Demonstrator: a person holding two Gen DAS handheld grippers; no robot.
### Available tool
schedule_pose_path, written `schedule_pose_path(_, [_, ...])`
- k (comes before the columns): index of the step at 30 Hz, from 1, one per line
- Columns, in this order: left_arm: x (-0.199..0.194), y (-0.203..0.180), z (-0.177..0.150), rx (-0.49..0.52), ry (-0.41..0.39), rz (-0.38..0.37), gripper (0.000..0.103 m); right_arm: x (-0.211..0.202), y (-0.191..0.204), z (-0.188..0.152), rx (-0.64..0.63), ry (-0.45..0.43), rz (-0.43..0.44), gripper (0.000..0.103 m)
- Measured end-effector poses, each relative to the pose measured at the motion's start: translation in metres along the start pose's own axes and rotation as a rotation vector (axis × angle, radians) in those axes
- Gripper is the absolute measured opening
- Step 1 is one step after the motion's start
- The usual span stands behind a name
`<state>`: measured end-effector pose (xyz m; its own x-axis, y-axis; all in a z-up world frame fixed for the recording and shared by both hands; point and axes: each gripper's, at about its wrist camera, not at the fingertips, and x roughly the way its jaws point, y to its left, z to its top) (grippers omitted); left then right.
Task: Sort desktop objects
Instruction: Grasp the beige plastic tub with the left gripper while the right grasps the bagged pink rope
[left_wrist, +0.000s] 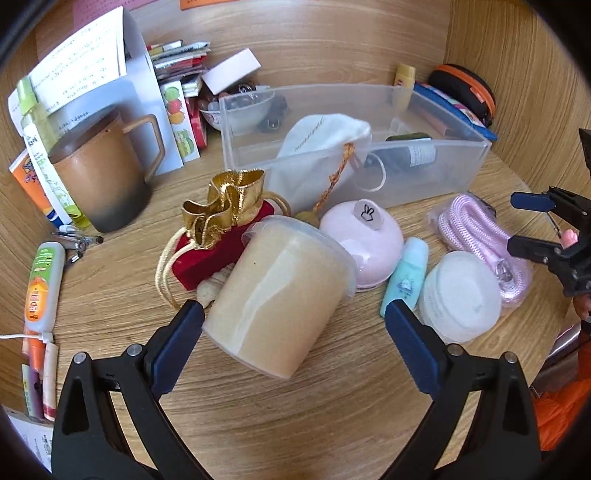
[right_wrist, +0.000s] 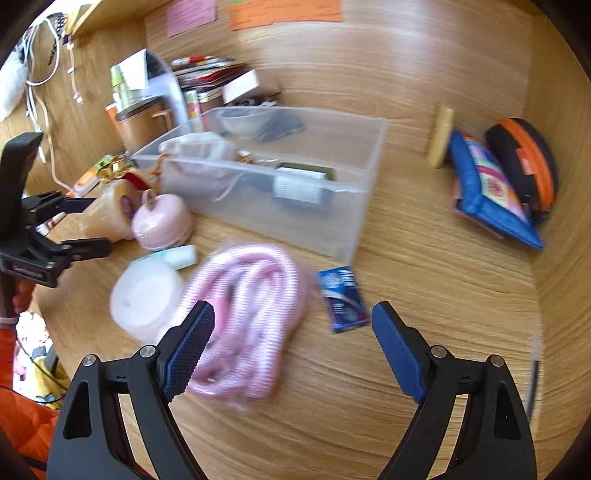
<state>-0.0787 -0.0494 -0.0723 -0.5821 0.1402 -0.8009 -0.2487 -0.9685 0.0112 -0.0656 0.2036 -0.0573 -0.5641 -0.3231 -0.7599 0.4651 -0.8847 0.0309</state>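
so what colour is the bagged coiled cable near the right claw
Pink and white striped cable, clearest in the left wrist view.

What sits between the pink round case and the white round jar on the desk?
A small teal bottle lies between the pink round case and the white round jar, close against both. The left wrist view shows it clearly; the right wrist view is blurred.

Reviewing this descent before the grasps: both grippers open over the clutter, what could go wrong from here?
1. The left gripper straddles the tipped beige tub, which leans on the red pouch; closing may roll it into the pink case.
2. The right gripper has only one pad over the bagged pink cable; it may pinch loose plastic or drag the blue packet.
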Motion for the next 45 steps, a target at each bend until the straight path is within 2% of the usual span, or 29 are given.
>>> schedule_pose_path(12, [0.025, -0.002, 0.002, 0.003, 0.028, -0.026, 0.099, 0.007, 0.02, -0.006, -0.043, 0.052, 0.014, 0.085])
schedule_pose_path(18, [0.033, -0.004, 0.002, 0.0, 0.016, -0.006, 0.099, 0.004, 0.023, -0.011, -0.025, 0.07, 0.057, 0.085])
schedule_pose_path(21, [0.031, -0.005, 0.002, 0.008, -0.006, -0.001, 0.099, 0.01, 0.029, -0.015, -0.04, 0.094, 0.048, 0.085])
schedule_pose_path(26, [0.032, -0.006, 0.002, 0.024, -0.018, 0.025, 0.098, 0.023, 0.028, -0.017, -0.023, 0.121, 0.095, 0.085])
schedule_pose_path(29, [0.031, -0.002, 0.002, 0.011, -0.022, 0.013, 0.096, 0.028, 0.029, -0.018, -0.053, 0.114, 0.073, 0.09])
schedule_pose_path(36, [0.027, -0.003, 0.002, 0.015, -0.044, 0.02, 0.093, 0.037, 0.034, -0.017, -0.103, 0.093, 0.027, 0.089])
schedule_pose_path(37, [0.028, -0.003, 0.003, 0.017, -0.041, 0.022, 0.093, 0.038, 0.034, -0.017, -0.098, 0.088, 0.025, 0.089])
schedule_pose_path(42, [0.035, -0.006, 0.005, 0.025, -0.01, 0.026, 0.093, 0.037, 0.038, -0.02, -0.103, 0.062, 0.031, 0.073])
schedule_pose_path(43, [0.034, -0.006, 0.005, 0.026, -0.013, 0.025, 0.09, 0.036, 0.038, -0.021, -0.099, 0.06, 0.032, 0.067])
schedule_pose_path(45, [0.031, -0.007, 0.003, 0.031, -0.028, 0.017, 0.085, 0.035, 0.038, -0.023, -0.093, 0.057, 0.041, 0.062])
